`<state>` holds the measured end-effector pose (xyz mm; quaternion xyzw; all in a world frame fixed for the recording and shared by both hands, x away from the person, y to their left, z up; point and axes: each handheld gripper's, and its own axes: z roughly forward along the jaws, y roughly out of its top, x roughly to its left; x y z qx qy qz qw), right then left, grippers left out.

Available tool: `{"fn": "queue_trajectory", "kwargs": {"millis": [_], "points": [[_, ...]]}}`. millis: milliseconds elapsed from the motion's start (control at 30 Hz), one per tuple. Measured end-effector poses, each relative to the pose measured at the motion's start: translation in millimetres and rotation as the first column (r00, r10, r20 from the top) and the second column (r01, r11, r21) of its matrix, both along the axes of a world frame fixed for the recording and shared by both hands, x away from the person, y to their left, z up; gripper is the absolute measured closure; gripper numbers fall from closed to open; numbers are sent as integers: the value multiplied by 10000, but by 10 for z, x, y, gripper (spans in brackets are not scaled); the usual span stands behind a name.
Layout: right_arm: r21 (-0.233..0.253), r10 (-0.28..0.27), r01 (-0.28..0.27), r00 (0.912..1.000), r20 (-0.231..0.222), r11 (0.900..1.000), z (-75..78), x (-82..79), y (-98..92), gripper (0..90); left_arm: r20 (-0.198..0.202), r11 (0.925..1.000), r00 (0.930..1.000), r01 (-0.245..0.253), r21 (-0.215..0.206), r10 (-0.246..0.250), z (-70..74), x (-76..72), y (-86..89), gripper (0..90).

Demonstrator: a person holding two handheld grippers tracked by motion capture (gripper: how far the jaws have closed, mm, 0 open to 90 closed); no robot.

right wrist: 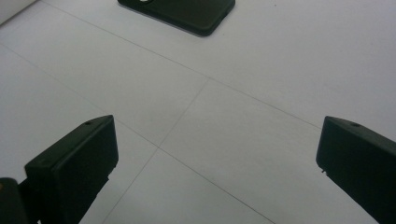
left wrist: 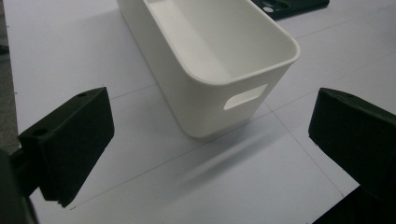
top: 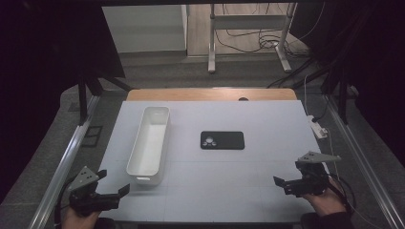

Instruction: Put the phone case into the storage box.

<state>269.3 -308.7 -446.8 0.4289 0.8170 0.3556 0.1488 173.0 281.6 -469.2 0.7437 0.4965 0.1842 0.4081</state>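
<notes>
At the near edge of the white table (top: 229, 191) the left gripper (top: 123, 189) sits at the left corner, held from below by the person's hand, its two black jaws spread wide with nothing between them; the grey three-cornered plate on top tilts up toward the left. Across the near edge, well apart from it, the right gripper (top: 279, 182) rests low over the right corner in the person's other hand, its jaws likewise spread wide and empty, pointing inward toward the middle of the table. In the left gripper view the jaws frame the short end of a white plastic bin (left wrist: 219, 88), which stands upright just ahead of them with an oblong handle cutout in its end wall; its inside looks bare. In the high view that long narrow bin (top: 150, 143) runs away from the person on the left half of the table, its near end close to the left gripper. Farther out, near the middle of the table and to the right of the bin, a black phone case (top: 222, 140) lies flat with its camera cutout toward the bin; the right gripper view shows this case (right wrist: 187, 11) at the top edge, well ahead of the open jaws. Beyond the table's far wooden edge stand metal frame legs (top: 211, 52) and loose cables on the floor.
</notes>
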Motion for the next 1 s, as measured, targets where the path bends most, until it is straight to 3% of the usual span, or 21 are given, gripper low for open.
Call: {"fn": "queue_trajectory", "kwargs": {"millis": [233, 1000], "points": [[57, 150, -149, 9998, -90, 9999, 24, 58, 47, 0, -7, 10000, 10000, 35, 62, -35, 0, 1, -8, 10], [-582, 716, -755, 9952, -669, 9954, -51, 475, 283, 0, -77, 9999, 10000, -6, 154, 7, -2, 8, -16, 10]]}}
